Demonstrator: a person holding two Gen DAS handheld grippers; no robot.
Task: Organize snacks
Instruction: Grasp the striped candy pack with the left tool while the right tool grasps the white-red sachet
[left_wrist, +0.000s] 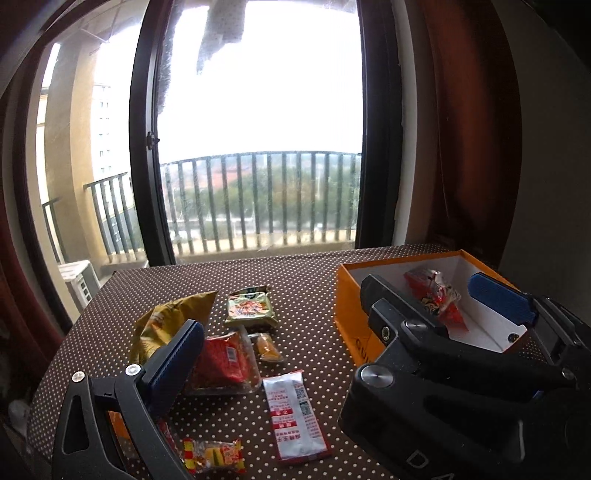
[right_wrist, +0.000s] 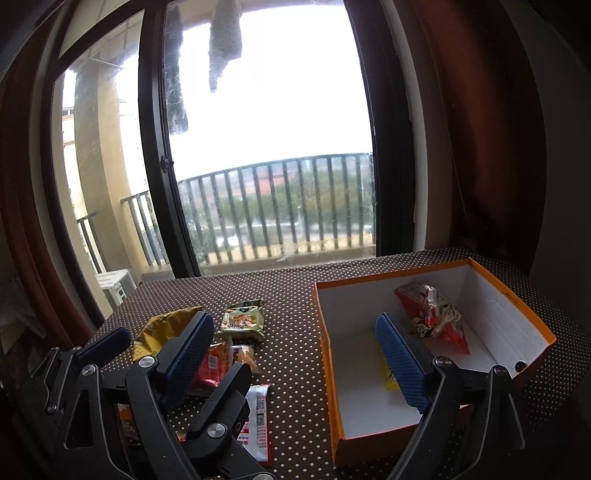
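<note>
Table (left_wrist: 314, 295): covered in brown cloth with small white dots, set against a window.
Box (right_wrist: 513, 302): orange cardboard, white inside, rectangular, lidless, on the table's right side.
Red pack (right_wrist: 432, 317): crinkled glossy foil, lay inside the box near its far wall.
Yellow pack (right_wrist: 390, 376): a sliver showed on the box floor, just behind the right gripper's finger; seen only in the right view.
Loose snacks: lay on the cloth left of the box: a puffy yellow bag (left_wrist: 166, 321), a green pack (left_wrist: 251, 306), a flat red sachet (left_wrist: 225, 358), a small orange sweet (left_wrist: 267, 347), a long white wrapper (left_wrist: 295, 417), and a red-yellow candy (left_wrist: 214, 454).
Left gripper (left_wrist: 332, 332): jaws spread wide, ribbed blue pads, holding nothing, over the loose snacks.
Right gripper (right_wrist: 299, 354): jaws wide apart, empty; one finger inside the box, the other outside it.
Left view only: the candy nearest the camera.
</note>
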